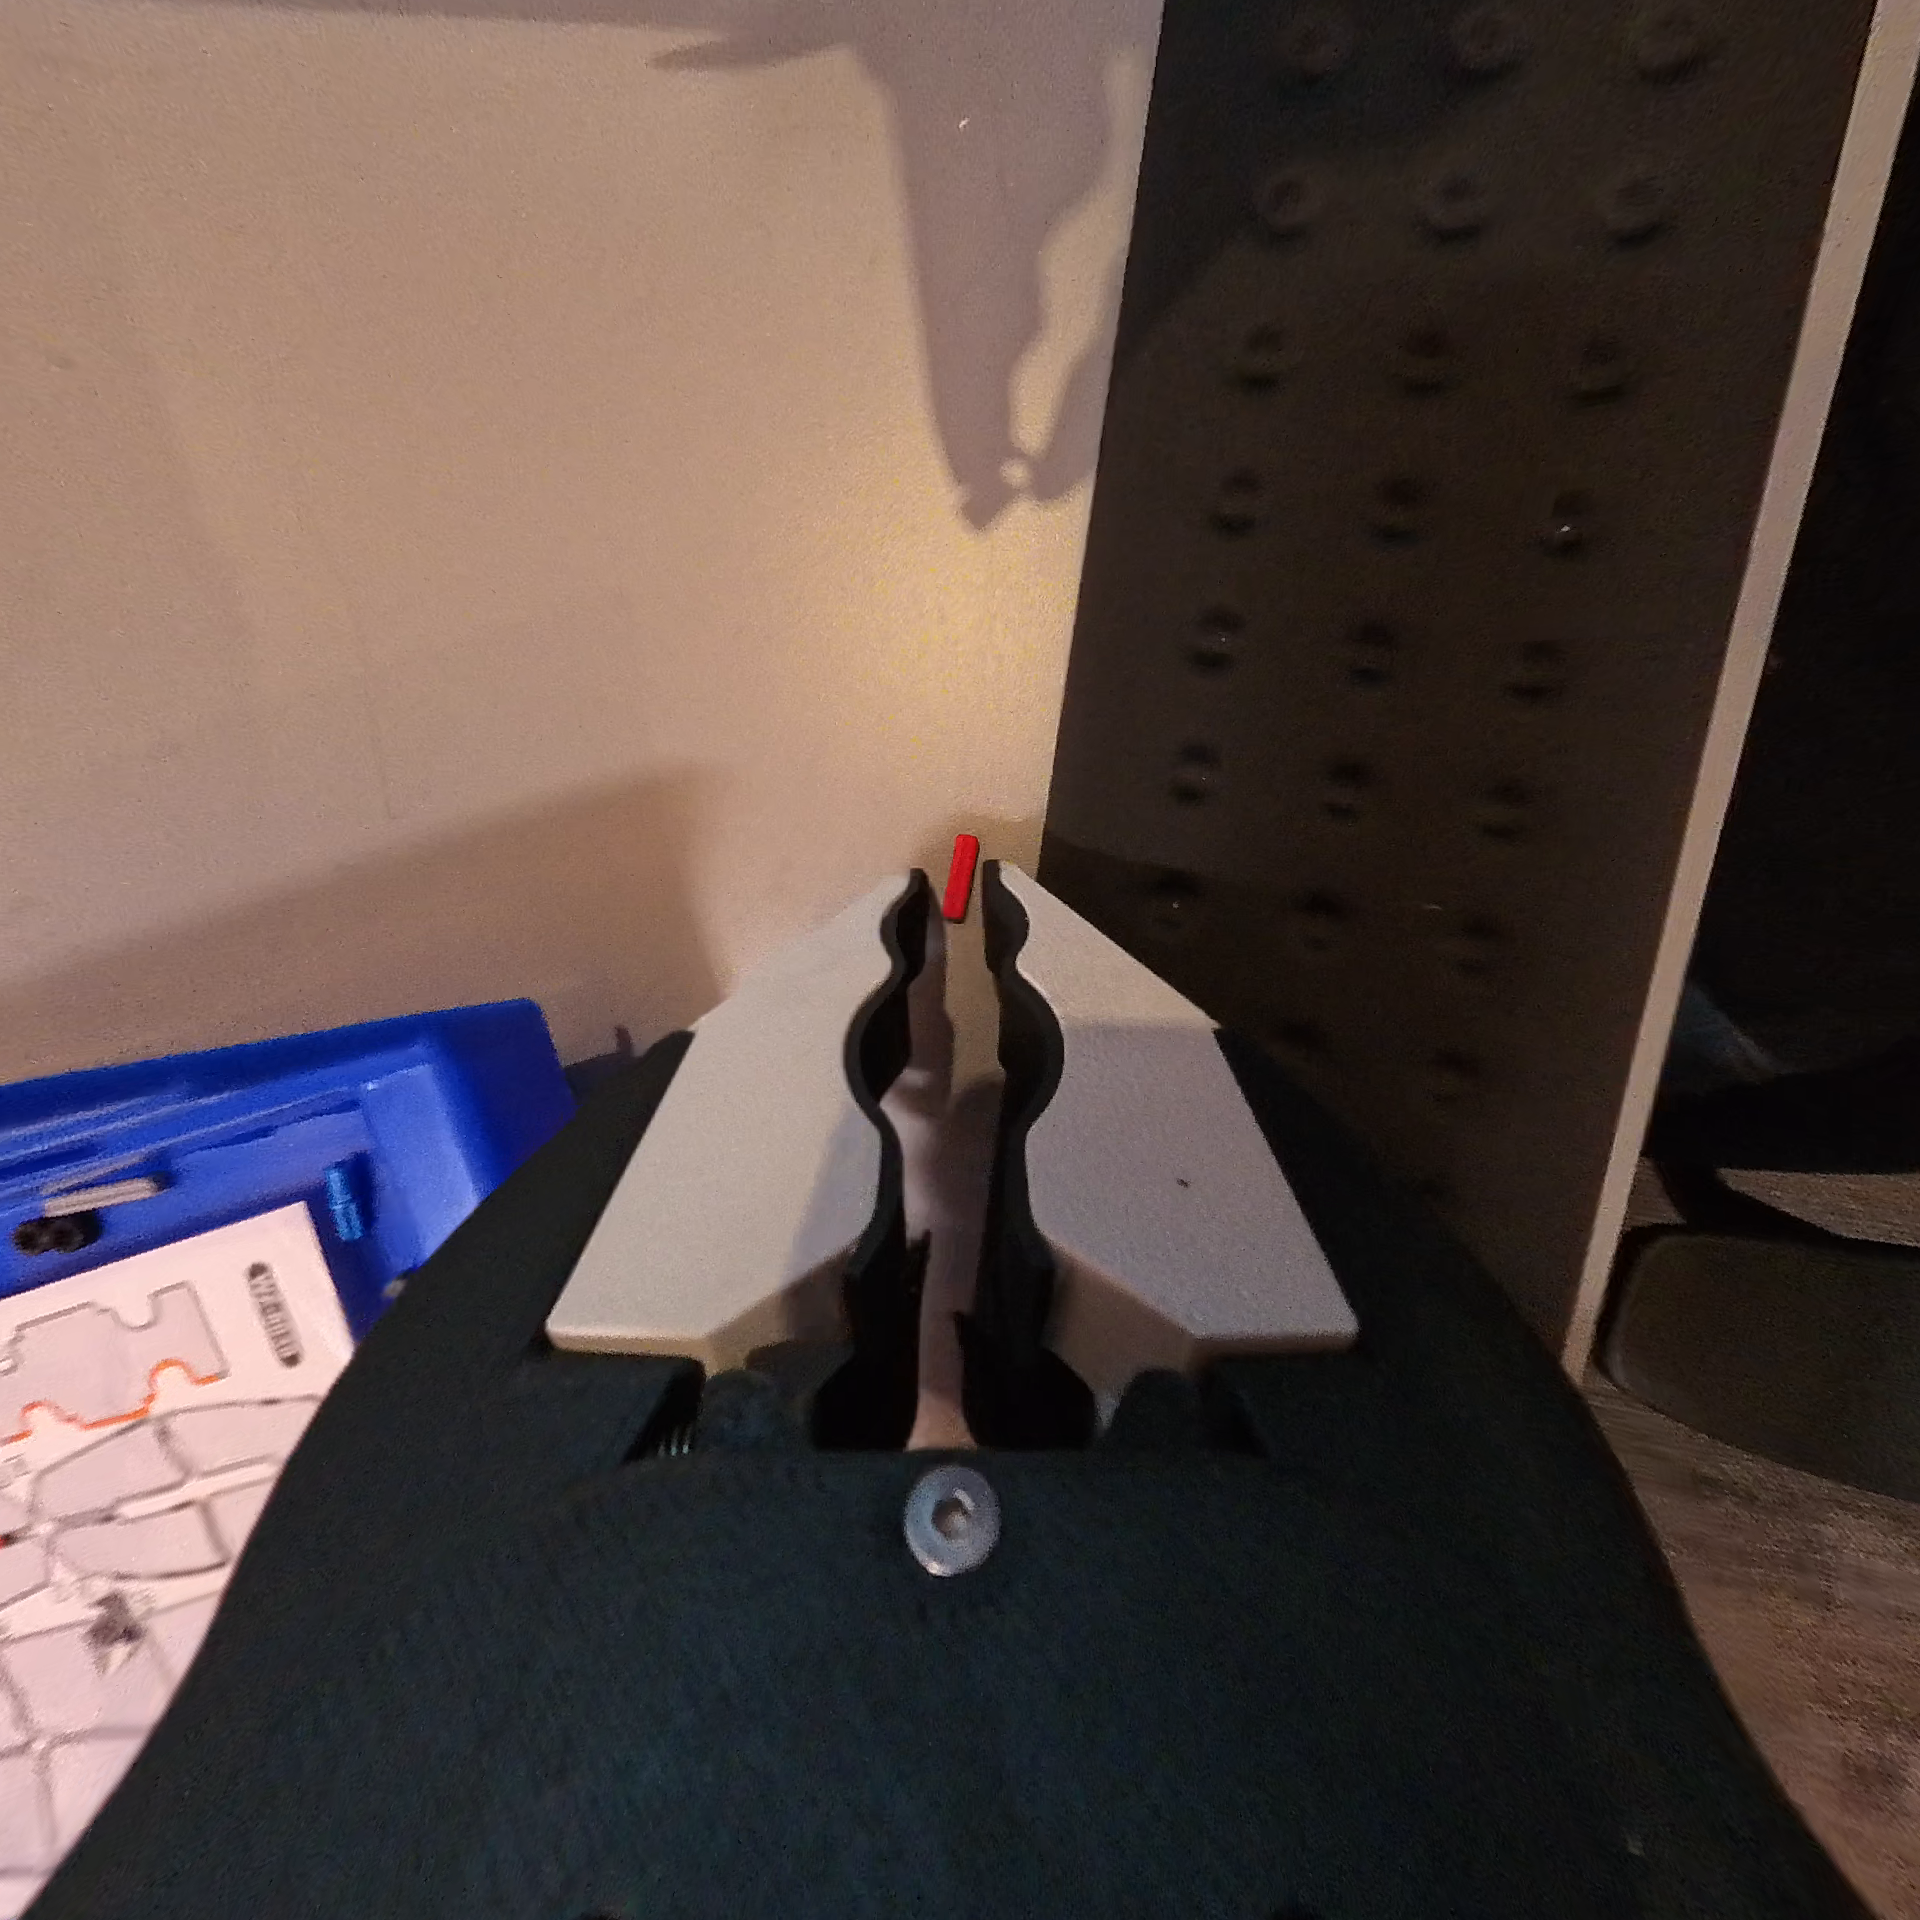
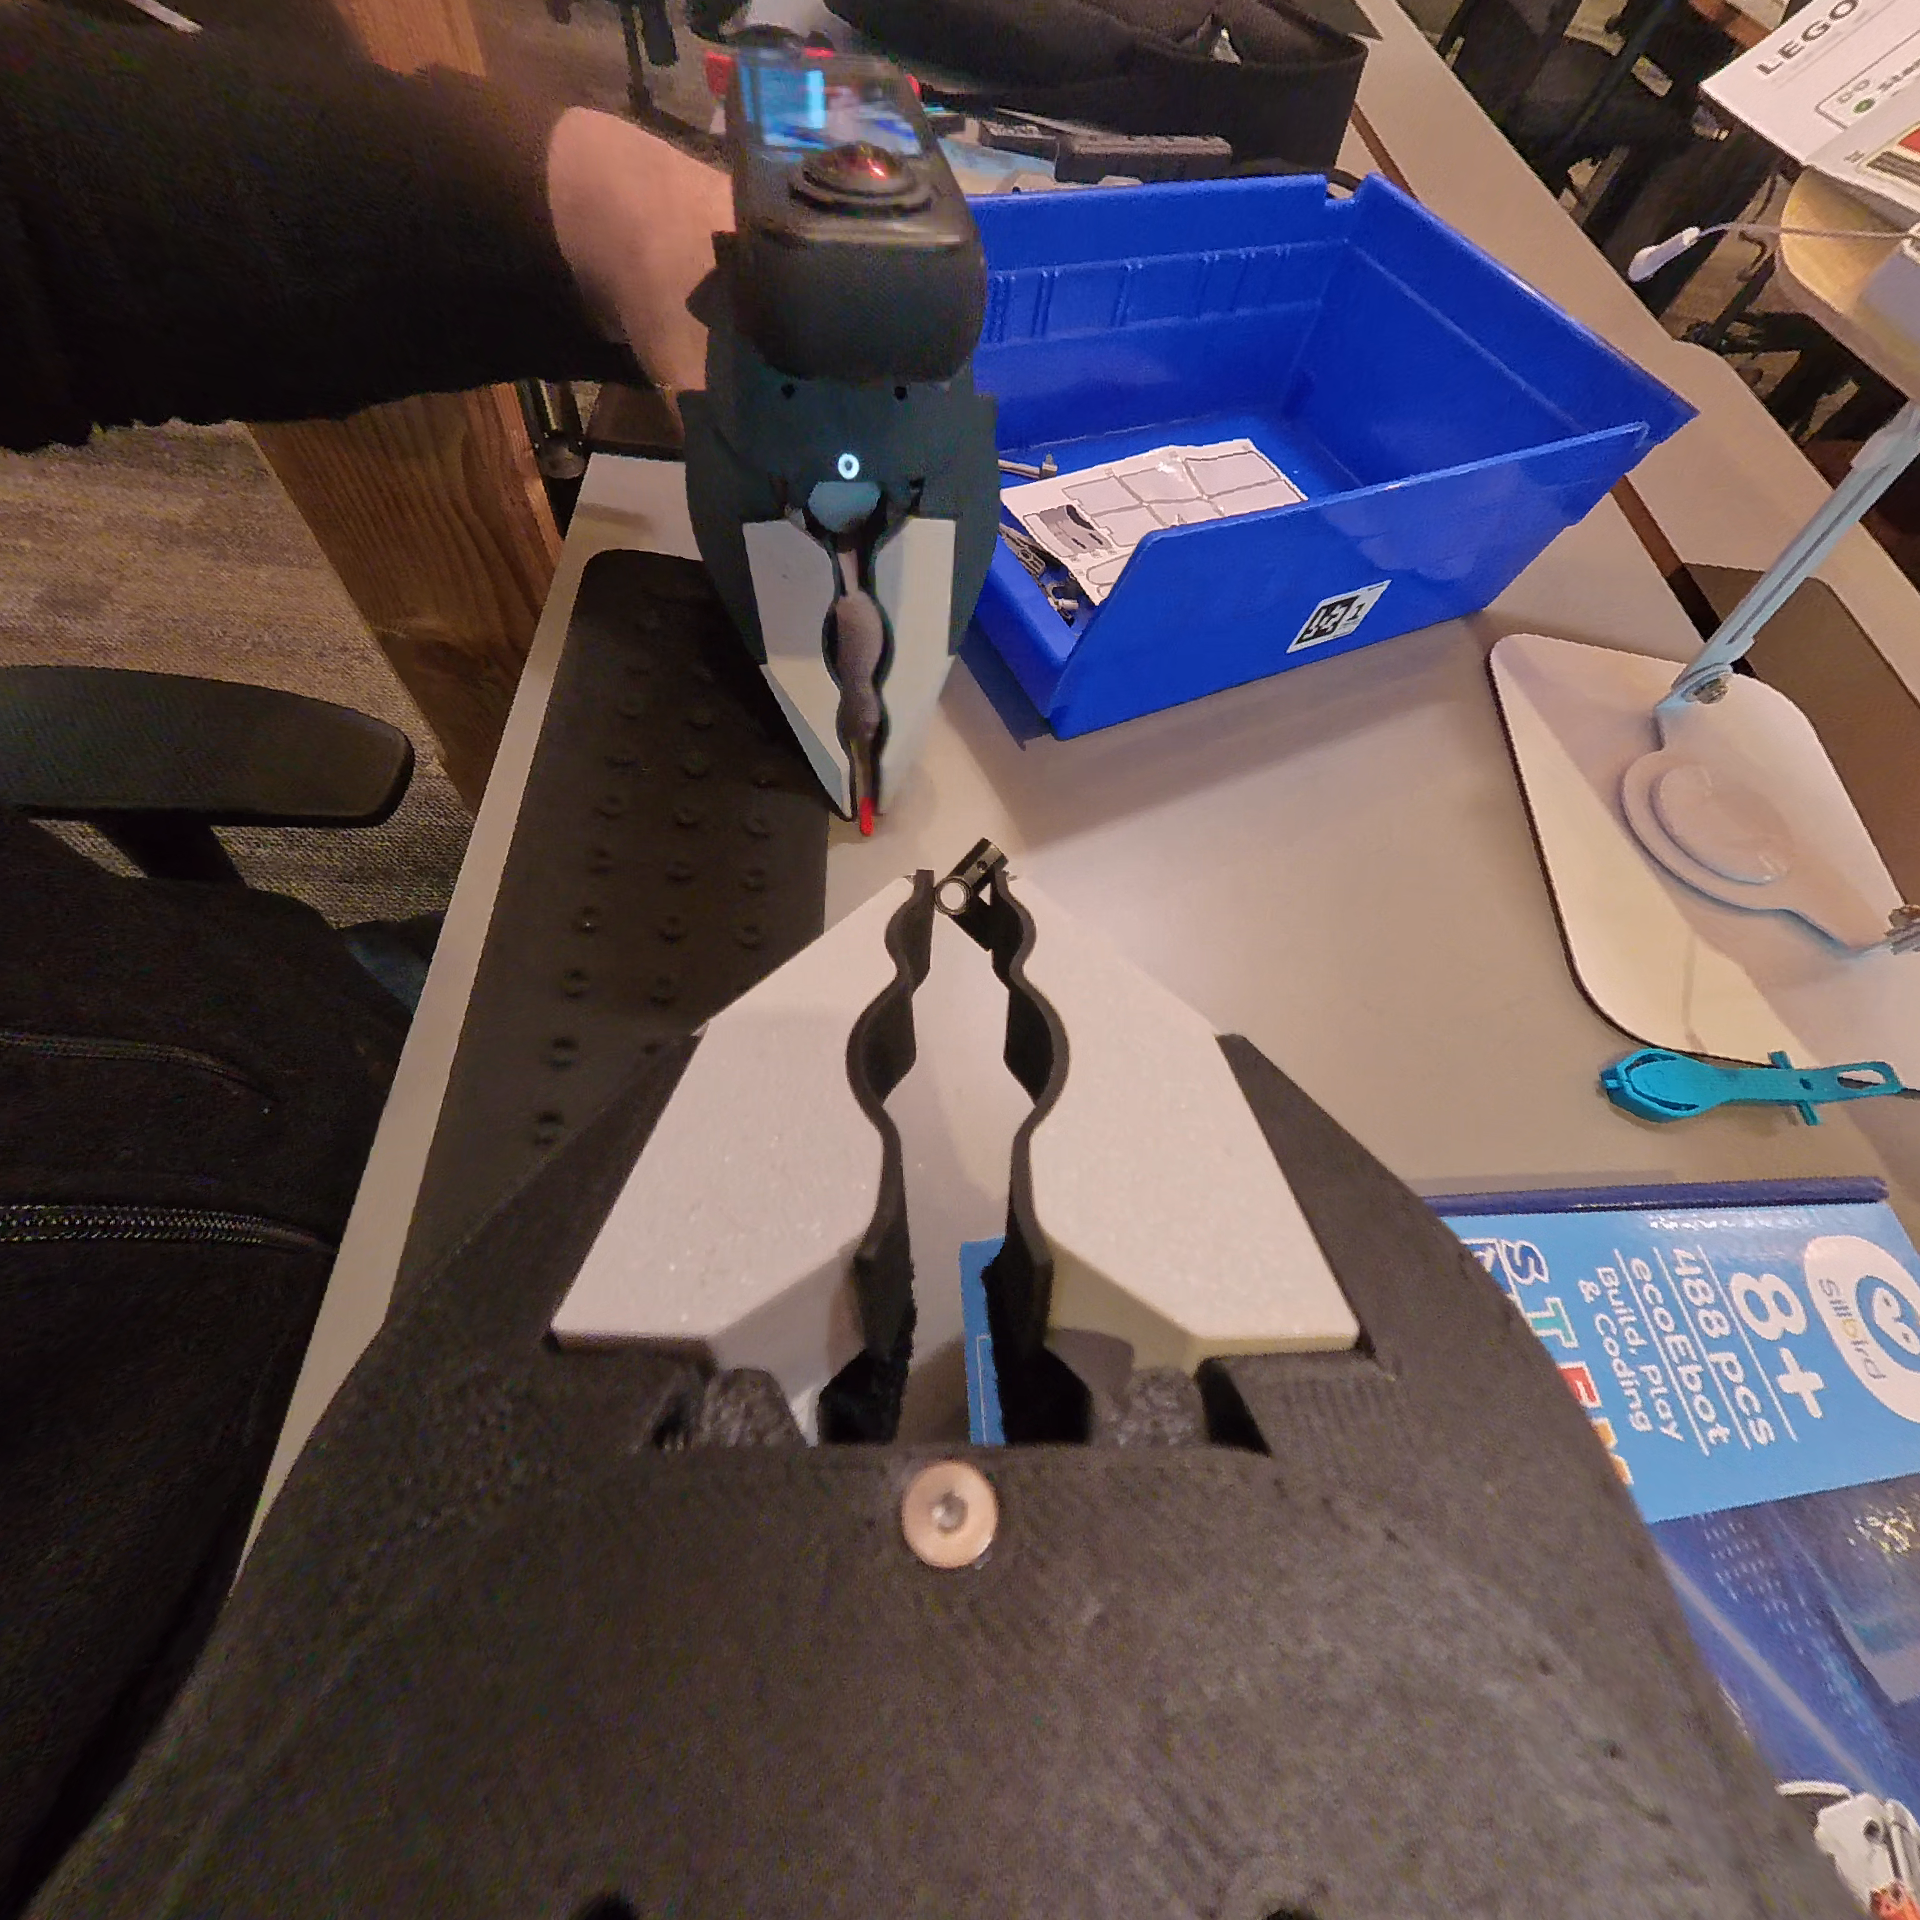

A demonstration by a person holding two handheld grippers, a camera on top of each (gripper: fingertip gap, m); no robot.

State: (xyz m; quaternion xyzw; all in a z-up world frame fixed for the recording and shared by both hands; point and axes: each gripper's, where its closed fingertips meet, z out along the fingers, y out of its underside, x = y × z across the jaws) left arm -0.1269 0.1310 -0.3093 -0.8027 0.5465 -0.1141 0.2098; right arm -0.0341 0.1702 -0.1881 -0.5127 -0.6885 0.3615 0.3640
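My left gripper (image 1: pixel 958 883) is shut on a small red peg (image 1: pixel 961 878) that sticks out past its fingertips, just above the pale table. In the right wrist view the left gripper (image 2: pixel 868 800) points down at the table with the red peg (image 2: pixel 865 821) at its tip, beside a black studded baseplate (image 2: pixel 665 831). My right gripper (image 2: pixel 961 883) is shut on a small black tubular connector (image 2: pixel 966 883), held a little above the table and a short way from the left gripper's tip. A person's hand and dark sleeve (image 2: pixel 312 208) hold the left gripper.
A blue bin (image 2: pixel 1351 416) with a printed sheet (image 2: pixel 1143 499) and small parts stands behind; it shows at the left in the left wrist view (image 1: pixel 312 1122). A white lamp base (image 2: pixel 1714 831), a teal tool (image 2: pixel 1745 1081) and a blue box (image 2: pixel 1714 1403) lie to the right. The black baseplate (image 1: pixel 1403 623) lies along the table's edge.
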